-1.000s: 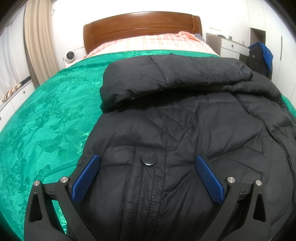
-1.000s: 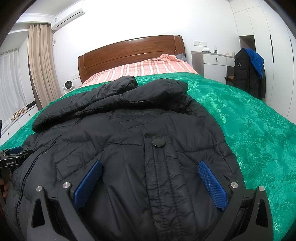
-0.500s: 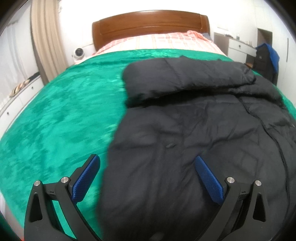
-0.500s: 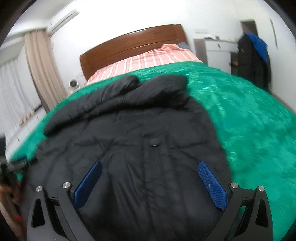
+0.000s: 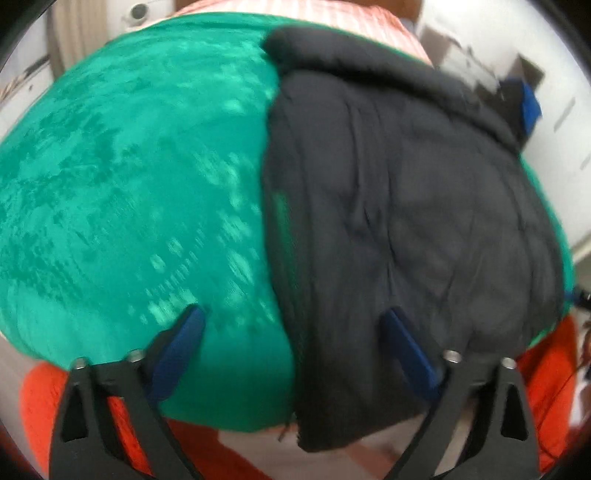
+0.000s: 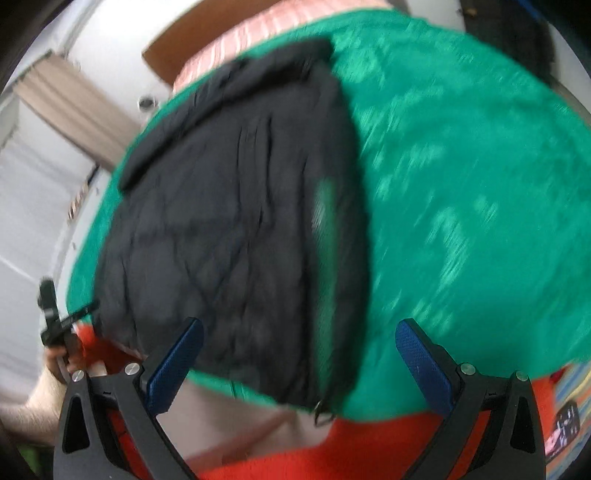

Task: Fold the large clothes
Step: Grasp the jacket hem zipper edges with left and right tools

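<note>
A black puffer jacket [image 5: 406, 206] lies flat on the green bedspread [image 5: 129, 184], collar towards the headboard and hem at the foot edge. My left gripper [image 5: 291, 336] hovers over the jacket's lower left corner. Its jaws are closing, the jacket's left edge shows between them, and the blue pads [image 5: 181, 339] do not press on it. My right gripper [image 6: 299, 350] stands open over the jacket [image 6: 236, 221] at its lower right corner, near the zipper pull [image 6: 321, 410]. In the right wrist view the left gripper [image 6: 55, 321] shows at the far left, held by a hand. Both views are blurred.
Orange-red clothing [image 6: 369, 450] of the person fills the bottom of both views below the bed's foot edge. Beyond the bedspread [image 6: 461, 203] are striped bedding [image 6: 258, 33], a wooden headboard [image 6: 166, 55] and a beige curtain [image 6: 74, 99]. A dark coat with blue [image 5: 524, 103] hangs at the right.
Both cameras have tipped down and drawn back to the foot of the bed. The left gripper moved left, the right one right, each to a hem corner. The left jaws have narrowed slightly.
</note>
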The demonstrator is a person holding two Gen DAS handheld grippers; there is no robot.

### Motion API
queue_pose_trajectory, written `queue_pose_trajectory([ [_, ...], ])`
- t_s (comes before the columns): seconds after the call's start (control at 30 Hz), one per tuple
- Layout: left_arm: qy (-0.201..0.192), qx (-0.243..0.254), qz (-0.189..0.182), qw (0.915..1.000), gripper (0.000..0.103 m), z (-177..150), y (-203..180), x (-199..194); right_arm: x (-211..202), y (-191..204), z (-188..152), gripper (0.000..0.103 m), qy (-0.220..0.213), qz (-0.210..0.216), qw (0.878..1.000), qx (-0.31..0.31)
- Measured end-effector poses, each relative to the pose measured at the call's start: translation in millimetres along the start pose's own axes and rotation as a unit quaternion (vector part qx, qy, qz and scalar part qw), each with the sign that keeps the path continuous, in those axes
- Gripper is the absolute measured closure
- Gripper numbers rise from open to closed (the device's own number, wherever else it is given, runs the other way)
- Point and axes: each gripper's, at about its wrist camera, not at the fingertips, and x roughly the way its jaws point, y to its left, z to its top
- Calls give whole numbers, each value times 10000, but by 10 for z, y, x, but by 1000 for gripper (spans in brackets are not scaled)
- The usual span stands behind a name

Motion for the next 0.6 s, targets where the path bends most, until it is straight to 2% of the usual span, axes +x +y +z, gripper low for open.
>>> queue_pose_trajectory([
  [0.03,-38,134,68,9999,24,-28,-54,-15,56,39,-57,2,112,-63,9999,-81],
  [0.07,-19,147,-34,9999,32,-36,-79,-35,96,64,-94,9,180,-93,9997,-126],
  [0.13,172,-10,-328,9993,73,-53,-95,-49,157,108,-160,35,337,-102,9993,-154],
  [0.17,247,-35,-347,9991,77,-68,-114,-51,159,130,-192,56,335,-299,9988,-192],
  [0.2,245,23,-288,9993,84,-83,-143,-78,151,151,-217,72,297,-547,9977,-251],
  [0.27,209,89,-274,9994,89,-93,-172,-176,33,132,-269,82,169,-314,9993,-100],
  [0.4,328,-40,-606,9976,91,-147,-116,-473,-394,224,-436,83,0,-178,9996,-231],
  [0.6,713,-63,-886,9935,91,-586,-48,-915,-897,281,-774,84,443,348,9984,-46],
])
